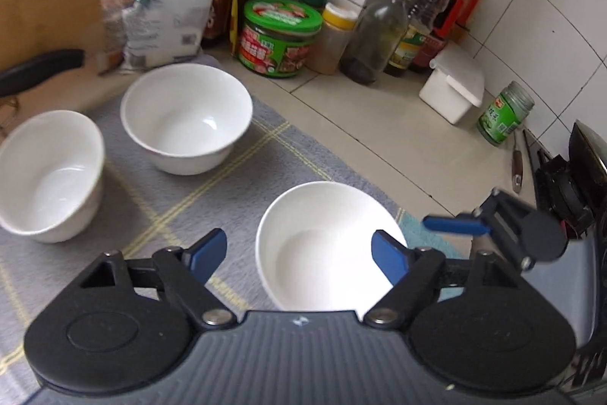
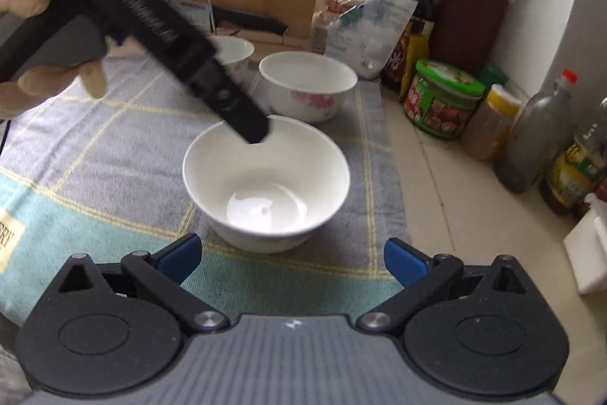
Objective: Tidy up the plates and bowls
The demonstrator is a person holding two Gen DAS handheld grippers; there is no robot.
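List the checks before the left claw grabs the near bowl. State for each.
1. Near bowl upright and empty: ok.
2. Left claw open: ok.
3. Left claw set across the near bowl's rim: cannot tell; one finger sits at the rim, but the picture is blurred.
4. Right claw open and short of the near bowl: ok.
5. Back bowl and left bowl empty and standing apart: ok.
6. Cloth flat under the bowls: ok.
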